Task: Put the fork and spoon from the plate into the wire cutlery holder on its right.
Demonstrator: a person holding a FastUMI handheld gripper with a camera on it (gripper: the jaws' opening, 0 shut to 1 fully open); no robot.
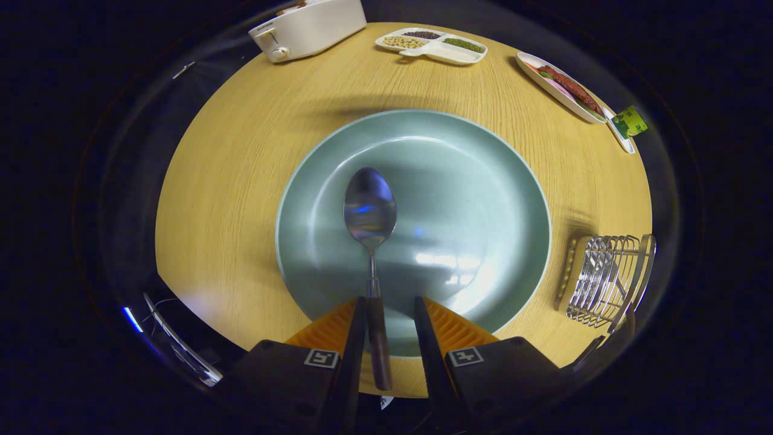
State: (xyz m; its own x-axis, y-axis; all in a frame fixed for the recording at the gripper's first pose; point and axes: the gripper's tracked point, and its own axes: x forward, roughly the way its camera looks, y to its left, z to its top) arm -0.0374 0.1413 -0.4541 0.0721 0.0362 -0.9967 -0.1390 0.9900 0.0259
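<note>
The tongs (389, 329) hang low over the near rim of the plate, their fingers parted to a narrow gap with the spoon's handle lying between them, close against the left finger and clear of the right, so nothing is gripped yet. Beneath everything spreads the round wooden counter (229, 181); on it sits the large grey-green plate (483, 199), and to its right the wire cutlery holder (607, 281). The spoon (369, 208) rests bowl-up in the plate, handle reaching over the near rim. No fork can be made out on the plate. The risk appears to lie in that off-centre handle: a closing squeeze could push the spoon sideways or pinch only its thin neck, letting it swing or drop on the way across.
</note>
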